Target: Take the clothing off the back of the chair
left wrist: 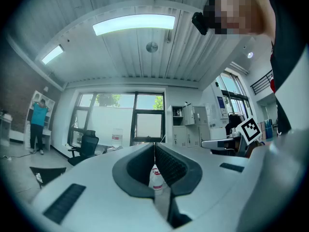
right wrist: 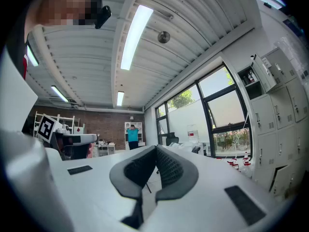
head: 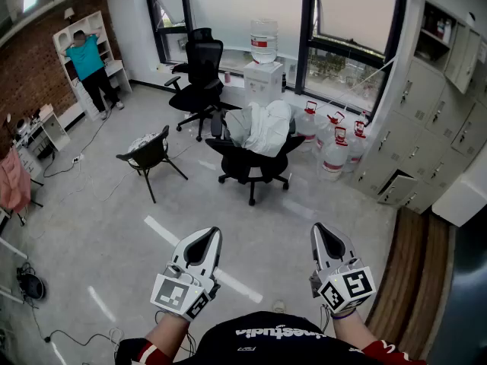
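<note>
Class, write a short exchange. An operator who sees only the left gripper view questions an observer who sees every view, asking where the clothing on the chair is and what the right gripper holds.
Operator: The left gripper fills the middle of my view. Where is the clothing?
Observer: The white clothing is draped over the back of a black office chair that stands in front of the water dispenser.
Operator: Is the right gripper holding anything?
Observer: No. Its own view shows its jaws together with nothing between them.
</note>
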`<action>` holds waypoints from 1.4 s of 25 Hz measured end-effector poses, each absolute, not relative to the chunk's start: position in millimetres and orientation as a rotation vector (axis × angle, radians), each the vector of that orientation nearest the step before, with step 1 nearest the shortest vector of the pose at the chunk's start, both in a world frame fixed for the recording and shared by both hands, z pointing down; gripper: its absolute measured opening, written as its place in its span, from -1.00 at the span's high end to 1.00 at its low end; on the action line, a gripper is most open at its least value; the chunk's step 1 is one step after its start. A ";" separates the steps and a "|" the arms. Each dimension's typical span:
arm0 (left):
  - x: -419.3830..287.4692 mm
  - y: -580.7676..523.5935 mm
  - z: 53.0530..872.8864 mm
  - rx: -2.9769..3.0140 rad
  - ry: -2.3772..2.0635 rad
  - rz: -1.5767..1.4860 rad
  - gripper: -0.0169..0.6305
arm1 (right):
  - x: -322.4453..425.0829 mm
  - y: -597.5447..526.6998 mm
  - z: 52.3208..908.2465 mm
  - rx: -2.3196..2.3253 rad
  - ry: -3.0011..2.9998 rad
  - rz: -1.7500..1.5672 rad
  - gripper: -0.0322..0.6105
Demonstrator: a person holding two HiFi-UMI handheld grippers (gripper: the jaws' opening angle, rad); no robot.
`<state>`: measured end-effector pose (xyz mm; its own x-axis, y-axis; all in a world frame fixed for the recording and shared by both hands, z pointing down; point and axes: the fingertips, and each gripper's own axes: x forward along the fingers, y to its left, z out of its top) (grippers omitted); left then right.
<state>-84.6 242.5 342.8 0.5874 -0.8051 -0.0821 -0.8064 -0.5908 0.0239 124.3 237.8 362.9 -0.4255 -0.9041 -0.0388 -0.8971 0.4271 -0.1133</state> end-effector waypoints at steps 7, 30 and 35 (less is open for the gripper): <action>-85.5 240.2 347.2 -2.787 1.412 0.127 0.87 | 123.4 234.2 365.4 -1.620 2.579 -0.096 0.86; -56.6 215.4 357.1 -2.774 1.494 0.107 0.87 | 148.3 195.7 371.3 -1.559 2.639 -0.135 0.86; -37.6 204.3 359.7 -2.769 1.509 0.083 0.87 | 163.7 182.1 372.6 -1.522 2.654 -0.129 0.86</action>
